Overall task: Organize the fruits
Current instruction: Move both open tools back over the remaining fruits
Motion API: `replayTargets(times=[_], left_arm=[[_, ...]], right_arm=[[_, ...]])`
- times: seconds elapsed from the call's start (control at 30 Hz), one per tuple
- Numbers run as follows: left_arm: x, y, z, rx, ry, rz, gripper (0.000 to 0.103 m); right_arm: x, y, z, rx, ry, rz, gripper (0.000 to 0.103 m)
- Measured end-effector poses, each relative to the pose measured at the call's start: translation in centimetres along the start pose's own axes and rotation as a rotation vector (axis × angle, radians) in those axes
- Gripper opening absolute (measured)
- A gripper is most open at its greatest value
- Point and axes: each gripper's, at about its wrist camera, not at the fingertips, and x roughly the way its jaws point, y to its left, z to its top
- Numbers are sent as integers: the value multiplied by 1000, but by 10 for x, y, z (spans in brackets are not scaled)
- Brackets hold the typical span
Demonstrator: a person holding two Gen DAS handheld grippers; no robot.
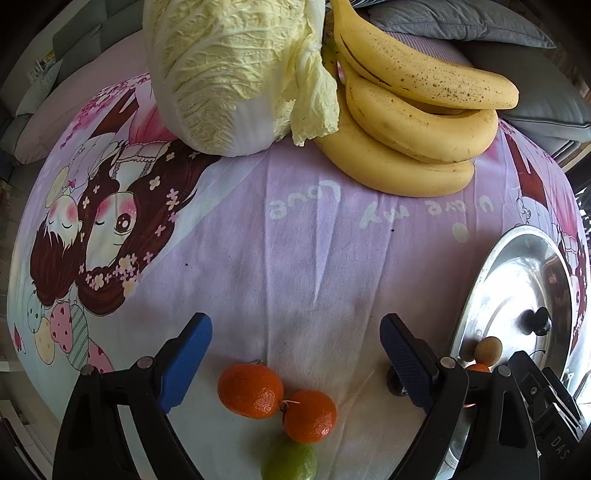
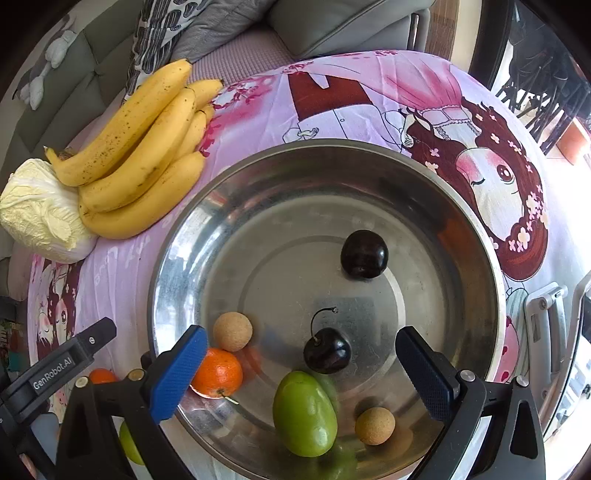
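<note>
My left gripper points down at the cloth, open, with nothing between its blue pads. Just below it lie two tangerines and a green lime. My right gripper hangs open over the steel bowl, gripping nothing. In the bowl are a dark plum, a cherry, a green oval fruit, a tangerine and two tan longans. The cherry and the green fruit lie under the gap between the right fingers.
A bunch of bananas and a napa cabbage lie at the far side of the pink cartoon cloth. The bowl's rim is just right of the left gripper. Grey cushions sit behind the table.
</note>
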Motion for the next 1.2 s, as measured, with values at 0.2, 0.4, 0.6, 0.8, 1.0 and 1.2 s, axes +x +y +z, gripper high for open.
replayTargets(times=[0.2,0.4,0.6,0.8,1.0,1.2], left_arm=[[-9,24,-16,15,-14,90,93],[-27,63,-26,-37,-24,48,93],[-43,81,-37,-60,-119,-16,93],[-31,100,-60,-106,-78,-72,92],[-33,105,-66,-118,-126,-67,92],[-29,114,-64,-133,-132,-87,93]], right_arm=[[-12,21,-11,-49,-31,20,103],[-25,29,-22,-76,-75,32,103],[-34,40,-38,-83,-103,65,103],[-35,47,-50,-94,-104,32,103],[-44,50,-56,-85,-98,57,103],[-58,63,-63,-100,-112,5,103]])
